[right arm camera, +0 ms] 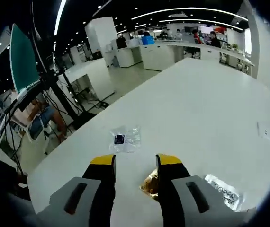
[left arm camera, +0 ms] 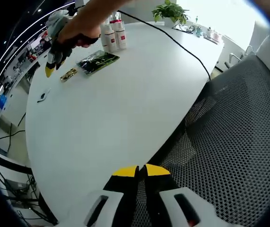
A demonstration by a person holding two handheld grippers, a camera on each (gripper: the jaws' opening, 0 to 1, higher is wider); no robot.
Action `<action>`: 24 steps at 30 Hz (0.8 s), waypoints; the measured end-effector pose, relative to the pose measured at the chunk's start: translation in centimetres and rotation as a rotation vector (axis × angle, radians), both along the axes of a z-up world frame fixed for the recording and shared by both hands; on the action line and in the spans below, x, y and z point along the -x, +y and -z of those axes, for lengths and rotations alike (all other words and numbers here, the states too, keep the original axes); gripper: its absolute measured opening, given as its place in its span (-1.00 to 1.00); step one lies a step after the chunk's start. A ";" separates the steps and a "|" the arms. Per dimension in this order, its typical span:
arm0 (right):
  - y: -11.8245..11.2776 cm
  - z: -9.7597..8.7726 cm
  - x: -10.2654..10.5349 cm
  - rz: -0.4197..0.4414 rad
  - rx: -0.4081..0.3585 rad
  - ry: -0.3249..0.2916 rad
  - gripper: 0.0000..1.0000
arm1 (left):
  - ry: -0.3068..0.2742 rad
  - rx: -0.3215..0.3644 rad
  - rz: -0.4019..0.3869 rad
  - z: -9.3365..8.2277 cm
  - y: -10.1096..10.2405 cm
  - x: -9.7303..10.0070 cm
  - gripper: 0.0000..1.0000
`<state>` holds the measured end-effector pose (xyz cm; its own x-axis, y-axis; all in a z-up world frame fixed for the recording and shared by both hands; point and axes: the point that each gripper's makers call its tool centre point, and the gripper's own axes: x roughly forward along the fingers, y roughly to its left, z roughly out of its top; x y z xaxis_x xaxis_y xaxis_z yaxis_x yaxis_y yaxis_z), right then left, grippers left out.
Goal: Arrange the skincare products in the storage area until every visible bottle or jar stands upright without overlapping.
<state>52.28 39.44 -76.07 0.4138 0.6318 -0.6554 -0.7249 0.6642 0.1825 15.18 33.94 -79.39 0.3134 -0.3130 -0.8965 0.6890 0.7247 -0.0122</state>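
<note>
On the white table (left arm camera: 125, 94), taking the cluster of white bottles (left arm camera: 112, 35) as the mark, the right gripper (left arm camera: 51, 66) hangs to their left in the left gripper view, a person's hand (left arm camera: 80, 28) wrapped round its handle, its yellow tips pointing down at the tabletop. Just below those tips lies a small gold sachet (left arm camera: 68, 74), and further left a small clear packet (left arm camera: 42, 96). Between the sachet and the bottles rests a dark green sachet (left arm camera: 97, 61), flat on the table. The bottles stand upright, close together, red labels showing. A black cable (left arm camera: 173, 40) runs off to their right toward a potted plant (left arm camera: 171, 12) at the far edge. The left gripper (left arm camera: 141, 170) sits low over the near table edge, well apart from the bottles, jaws pressed together on nothing, beside a mesh chair (left arm camera: 239, 123).

In the right gripper view, the right gripper's jaws stand spread, the gold sachet just beside the right jaw, the clear packet ahead of them.
</note>
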 end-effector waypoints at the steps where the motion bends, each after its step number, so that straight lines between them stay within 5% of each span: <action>1: 0.8 0.1 -0.5 -0.015 0.024 -0.018 -0.19 | -0.003 0.002 0.000 -0.1 0.0 0.0 -0.89; 4: 1.9 0.9 -0.6 0.018 0.041 0.067 -0.20 | 0.000 -0.001 -0.005 -0.1 0.2 0.0 -0.89; 11: 3.6 3.7 -2.5 -0.010 0.130 0.102 0.03 | -0.006 0.001 0.002 0.0 0.1 0.0 -0.89; 15: 3.9 4.4 -3.4 -0.007 0.185 0.065 0.01 | 0.001 -0.001 -0.003 0.3 0.3 0.1 -0.89; 20: 4.4 4.9 -3.3 -0.147 0.327 -0.040 -0.03 | 0.003 -0.004 -0.001 0.4 0.5 0.1 -0.89; 21: 5.5 4.6 -2.6 -0.172 0.253 -0.008 -0.17 | 0.003 -0.004 -0.002 0.3 0.5 0.1 -0.89; 24: 4.6 4.2 -2.1 -0.141 0.258 -0.025 -0.22 | -0.003 -0.001 -0.001 0.3 0.4 0.0 -0.89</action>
